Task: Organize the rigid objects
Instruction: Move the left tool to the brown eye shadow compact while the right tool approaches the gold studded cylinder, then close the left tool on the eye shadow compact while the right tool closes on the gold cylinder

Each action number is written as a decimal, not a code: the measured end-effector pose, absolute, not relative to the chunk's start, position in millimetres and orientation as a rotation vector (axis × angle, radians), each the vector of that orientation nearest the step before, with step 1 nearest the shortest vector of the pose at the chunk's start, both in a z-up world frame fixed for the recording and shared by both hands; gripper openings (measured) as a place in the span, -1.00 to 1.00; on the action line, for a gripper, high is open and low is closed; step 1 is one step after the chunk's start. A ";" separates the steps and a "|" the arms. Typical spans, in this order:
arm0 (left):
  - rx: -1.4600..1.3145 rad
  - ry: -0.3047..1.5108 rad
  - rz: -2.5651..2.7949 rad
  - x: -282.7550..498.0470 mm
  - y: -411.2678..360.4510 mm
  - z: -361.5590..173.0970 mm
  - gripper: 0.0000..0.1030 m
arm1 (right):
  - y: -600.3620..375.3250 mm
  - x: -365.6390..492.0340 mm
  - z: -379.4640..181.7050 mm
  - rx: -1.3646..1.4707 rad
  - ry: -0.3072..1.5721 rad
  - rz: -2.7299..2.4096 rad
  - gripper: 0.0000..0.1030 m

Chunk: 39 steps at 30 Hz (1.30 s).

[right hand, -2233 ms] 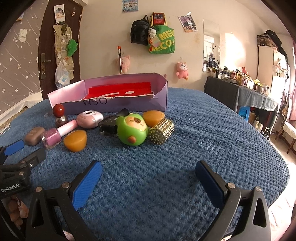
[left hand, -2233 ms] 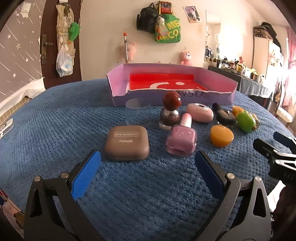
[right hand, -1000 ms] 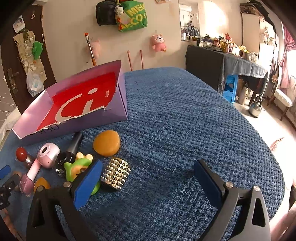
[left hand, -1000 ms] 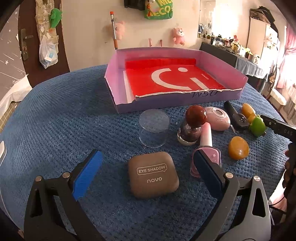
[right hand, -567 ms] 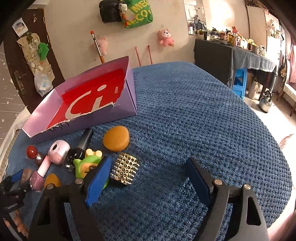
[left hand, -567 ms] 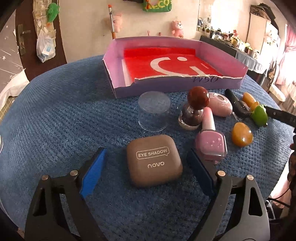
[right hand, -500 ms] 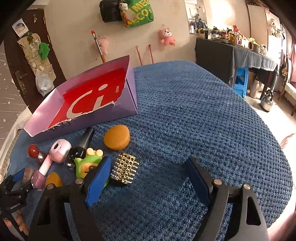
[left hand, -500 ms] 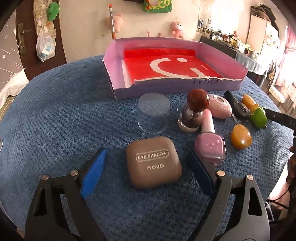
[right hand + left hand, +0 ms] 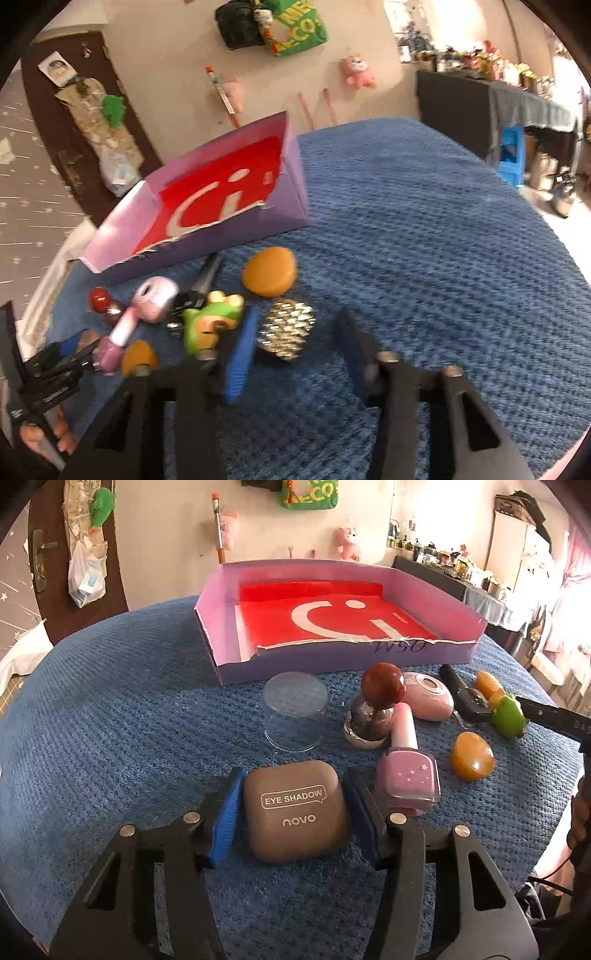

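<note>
Brown eye shadow case point(image 9: 295, 808) sits on the blue cloth point(image 9: 110, 720), right between the two blue pads of the left gripper point(image 9: 291, 812). The pads are pulled in close on both sides of the case and look like they touch it, so the left gripper is squeezing the case. The case still lies flat on the cloth.

Just past the case stands a clear plastic cup point(image 9: 295, 716), upside down. To its right are a small bottle with a round red top point(image 9: 376, 705), a pink nail polish bottle point(image 9: 406, 771) lying on its side, a pink oval thing point(image 9: 428, 698), a black tool point(image 9: 465, 698), a green frog toy point(image 9: 509, 716) and an orange stone point(image 9: 472, 757). Behind them all is the purple box point(image 9: 229, 635) with a red sheet inside.

The right gripper point(image 9: 295, 343) is low over the cloth with its jaws partly apart. A shiny gold studded thing point(image 9: 286, 332) lies between its fingers, near the left pad, and I cannot tell if a pad touches it. The right-side picture is blurry. A second orange stone point(image 9: 269, 271) lies near the box.
</note>
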<state>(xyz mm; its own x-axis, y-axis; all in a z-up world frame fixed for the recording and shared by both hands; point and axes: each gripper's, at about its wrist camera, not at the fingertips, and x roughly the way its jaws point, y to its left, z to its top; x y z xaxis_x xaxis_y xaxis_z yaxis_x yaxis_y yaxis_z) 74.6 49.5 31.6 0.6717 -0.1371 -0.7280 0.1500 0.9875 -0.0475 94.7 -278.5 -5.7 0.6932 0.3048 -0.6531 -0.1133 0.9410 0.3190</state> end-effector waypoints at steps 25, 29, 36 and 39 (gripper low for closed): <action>0.026 0.700 -0.193 70.4 45.0 73.0 0.00 | -285.6 92.5 30.3 0.253 0.691 0.297 -0.46; 0.025 0.689 -0.196 70.9 43.7 76.5 0.00 | -282.6 94.8 35.5 0.245 0.676 0.307 -0.46; 0.027 0.723 -0.207 69.9 42.4 65.7 0.00 | -280.9 93.5 31.2 0.242 0.688 0.303 -0.46; 0.024 0.738 -0.206 68.9 43.8 61.3 0.00 | -283.2 90.8 29.4 0.236 0.698 0.296 -0.46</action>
<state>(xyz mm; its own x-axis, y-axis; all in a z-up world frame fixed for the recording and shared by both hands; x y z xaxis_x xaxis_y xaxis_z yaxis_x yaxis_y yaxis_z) 68.9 43.8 61.3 0.7203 -0.1781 -0.6704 0.1950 0.9795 -0.0506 90.8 -283.2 29.4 0.7276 0.3438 -0.5937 -0.1878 0.9321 0.3097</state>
